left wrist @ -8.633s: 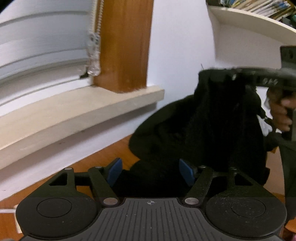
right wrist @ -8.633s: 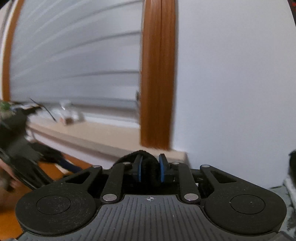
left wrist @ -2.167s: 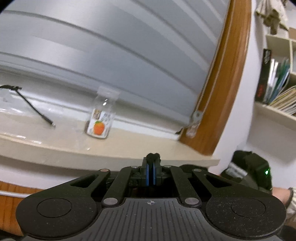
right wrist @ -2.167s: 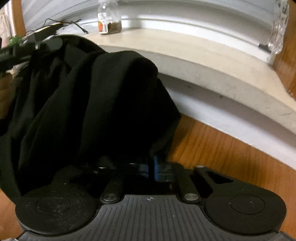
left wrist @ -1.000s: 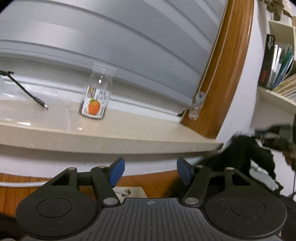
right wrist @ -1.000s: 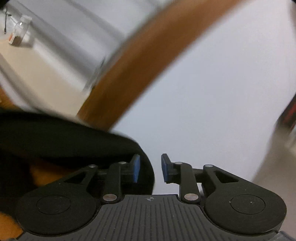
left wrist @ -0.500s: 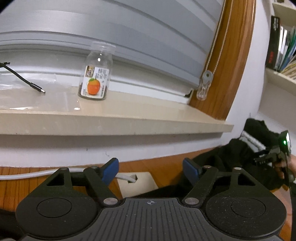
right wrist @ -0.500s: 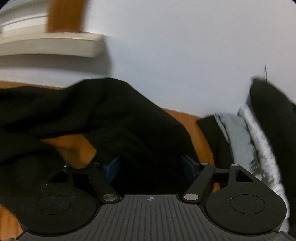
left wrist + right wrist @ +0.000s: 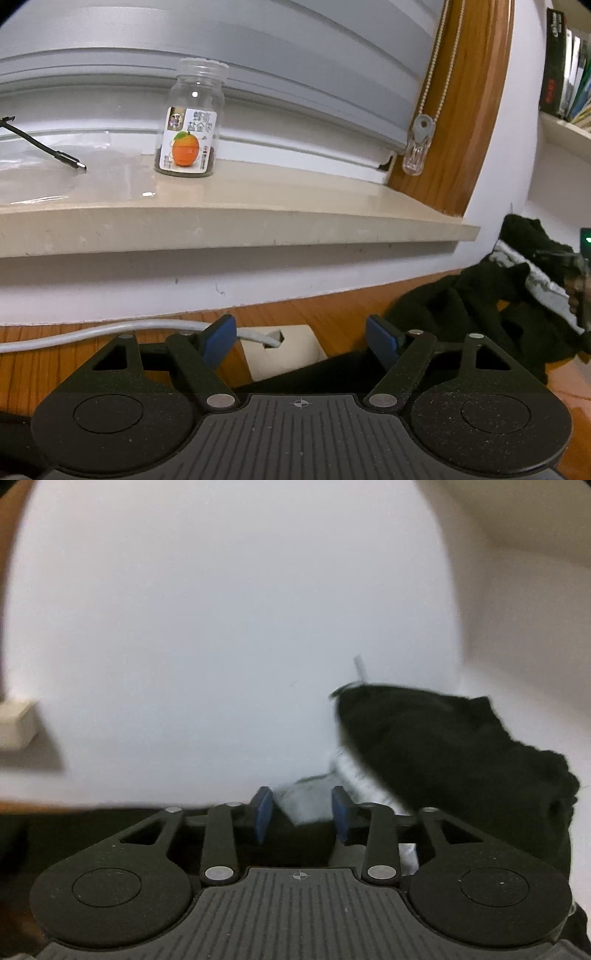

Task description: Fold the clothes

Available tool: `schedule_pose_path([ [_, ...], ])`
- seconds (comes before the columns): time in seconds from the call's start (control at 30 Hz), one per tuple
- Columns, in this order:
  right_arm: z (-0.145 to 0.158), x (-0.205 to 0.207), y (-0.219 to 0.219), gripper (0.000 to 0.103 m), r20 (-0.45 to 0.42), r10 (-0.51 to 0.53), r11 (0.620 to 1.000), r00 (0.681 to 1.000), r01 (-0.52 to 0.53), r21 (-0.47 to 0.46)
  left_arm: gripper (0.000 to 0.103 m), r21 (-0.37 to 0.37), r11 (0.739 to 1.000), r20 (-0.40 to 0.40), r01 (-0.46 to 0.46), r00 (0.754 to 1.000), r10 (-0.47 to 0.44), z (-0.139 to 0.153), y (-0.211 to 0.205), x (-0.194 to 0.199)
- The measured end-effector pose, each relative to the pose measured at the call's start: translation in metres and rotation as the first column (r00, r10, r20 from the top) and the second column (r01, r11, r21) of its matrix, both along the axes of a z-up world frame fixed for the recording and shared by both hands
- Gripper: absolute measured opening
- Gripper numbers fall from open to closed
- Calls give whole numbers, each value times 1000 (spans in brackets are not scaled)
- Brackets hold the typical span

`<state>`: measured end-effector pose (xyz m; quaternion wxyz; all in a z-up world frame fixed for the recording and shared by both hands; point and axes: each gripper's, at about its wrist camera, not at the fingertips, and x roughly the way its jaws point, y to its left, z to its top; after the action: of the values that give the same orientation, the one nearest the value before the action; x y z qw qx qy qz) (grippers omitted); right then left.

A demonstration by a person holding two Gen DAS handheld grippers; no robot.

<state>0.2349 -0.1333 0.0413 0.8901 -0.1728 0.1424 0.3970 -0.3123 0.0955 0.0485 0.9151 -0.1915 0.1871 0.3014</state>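
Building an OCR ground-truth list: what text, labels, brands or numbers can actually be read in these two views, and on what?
Jar on the windowsill: label shows an orange and Chinese characters, roughly "蜂蜜金桔"; reading unsure, small print below unreadable.
Books on the shelf at top right: red marks on a black spine, too blurred to read.
Right wrist view: no text; only wall and clothes.

A lived-in home room: a stone window sill (image 9: 236, 218) under lowered blinds (image 9: 258, 48) carries a small jar (image 9: 190, 122), books (image 9: 565, 85) fill a wall shelf, and clothes (image 9: 480, 314) lie on the wooden floor (image 9: 332, 310).
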Motion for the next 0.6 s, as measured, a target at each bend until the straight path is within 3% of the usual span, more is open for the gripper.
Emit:
schedule_pose_path([
  [0.1,-9,-16,-8,48,-86,105,995,991,-104,8,81,7,1000,-12,1,1000,-1,-1,-1,1],
  [0.17,-17,-25,-10,57,-151,173,985,973,-174,8,82,5,1000,-19,1,1000,-1,-3,0,3],
  [0.23,-22,-37,-8,58,-198,237,970,951,-243,-2,82,3,1000,-28,-2,1000,2,-5,0,4],
  [0.37,-28,-57,-4,58,-197,317,945,928,-327,-23,82,-1,1000,-49,-3,999,2,-9,1,8],
  [0.6,-37,-61,9,67,-253,354,923,900,-380,-62,84,-4,1000,-63,-3,998,3,-12,1,9],
])
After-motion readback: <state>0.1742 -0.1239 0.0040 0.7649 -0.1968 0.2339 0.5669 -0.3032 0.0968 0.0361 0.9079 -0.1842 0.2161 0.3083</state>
